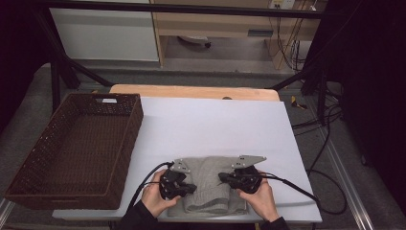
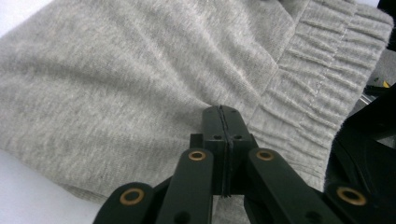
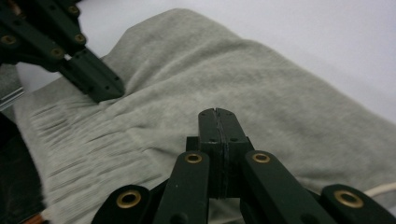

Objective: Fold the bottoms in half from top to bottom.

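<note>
A folded grey knit garment [image 1: 208, 184] with a ribbed band lies on the white table cover near the front edge. My left gripper [image 1: 194, 188] comes in from the garment's left side, and its jaws are shut. In the left gripper view its tips [image 2: 222, 108] rest on the grey cloth [image 2: 140, 70] beside the ribbed band [image 2: 322, 79]. My right gripper [image 1: 221, 178] reaches in from the right, also shut. In the right gripper view its tips [image 3: 217, 112] sit low over the cloth [image 3: 243, 74]. The left gripper [image 3: 114, 91] presses into a crease farther off.
A large brown wicker basket [image 1: 136, 120] stands at the table's left side. The white cover [image 1: 215, 120] stretches back to a wooden edge [image 1: 191, 91]. Cables [image 1: 325, 143] trail over the floor at the right. A white cord end [image 3: 380, 189] pokes out by the garment.
</note>
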Demonstrator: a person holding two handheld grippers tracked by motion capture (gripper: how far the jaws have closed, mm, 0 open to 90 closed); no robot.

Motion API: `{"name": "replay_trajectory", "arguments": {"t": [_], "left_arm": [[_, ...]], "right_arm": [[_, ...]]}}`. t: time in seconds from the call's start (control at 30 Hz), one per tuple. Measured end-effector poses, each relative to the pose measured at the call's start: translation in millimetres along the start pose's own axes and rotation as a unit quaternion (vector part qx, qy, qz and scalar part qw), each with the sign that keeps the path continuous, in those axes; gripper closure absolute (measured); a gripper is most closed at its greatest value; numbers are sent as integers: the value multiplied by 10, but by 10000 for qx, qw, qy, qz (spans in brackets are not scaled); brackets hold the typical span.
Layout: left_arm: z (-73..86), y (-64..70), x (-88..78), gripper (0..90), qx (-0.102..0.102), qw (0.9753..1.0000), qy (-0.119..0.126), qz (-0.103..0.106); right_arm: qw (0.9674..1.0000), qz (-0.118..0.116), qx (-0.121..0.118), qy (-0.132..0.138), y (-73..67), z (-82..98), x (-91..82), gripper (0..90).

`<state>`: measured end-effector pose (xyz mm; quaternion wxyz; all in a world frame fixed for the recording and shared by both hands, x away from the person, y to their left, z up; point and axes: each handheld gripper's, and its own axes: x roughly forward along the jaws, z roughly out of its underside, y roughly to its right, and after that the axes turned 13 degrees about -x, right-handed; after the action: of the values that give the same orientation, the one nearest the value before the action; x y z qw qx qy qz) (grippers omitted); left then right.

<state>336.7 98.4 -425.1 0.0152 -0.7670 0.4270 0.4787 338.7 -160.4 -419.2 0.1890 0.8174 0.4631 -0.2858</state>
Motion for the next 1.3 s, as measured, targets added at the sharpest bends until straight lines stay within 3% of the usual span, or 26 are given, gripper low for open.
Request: {"name": "replay_trajectory", "arguments": {"t": [0.17, 0.5, 0.73, 0.97, 1.03, 1.3], "left_arm": [[18, 10, -1, 900, -53, 10000, 3, -4], [53, 67, -4, 900, -54, 10000, 24, -8], [72, 68, 10, 900, -25, 10000, 58, -28], [77, 50, 18, 897, 43, 9999, 129, -6], [75, 42, 13, 891, 30, 9999, 140, -8], [56, -16, -60, 743, -36, 9996, 274, -38]], "right_arm": [[9998, -65, 18, -197, -100, 78, 16, 900], [9995, -56, 192, -243, -209, 280, -58, 900], [9994, 17, 43, -352, -266, 340, 15, 900], [9994, 38, 73, -336, -269, 336, 18, 900], [9997, 48, -19, -257, -256, 332, 16, 894], [9995, 301, 82, 100, -186, 256, -136, 654]]}}
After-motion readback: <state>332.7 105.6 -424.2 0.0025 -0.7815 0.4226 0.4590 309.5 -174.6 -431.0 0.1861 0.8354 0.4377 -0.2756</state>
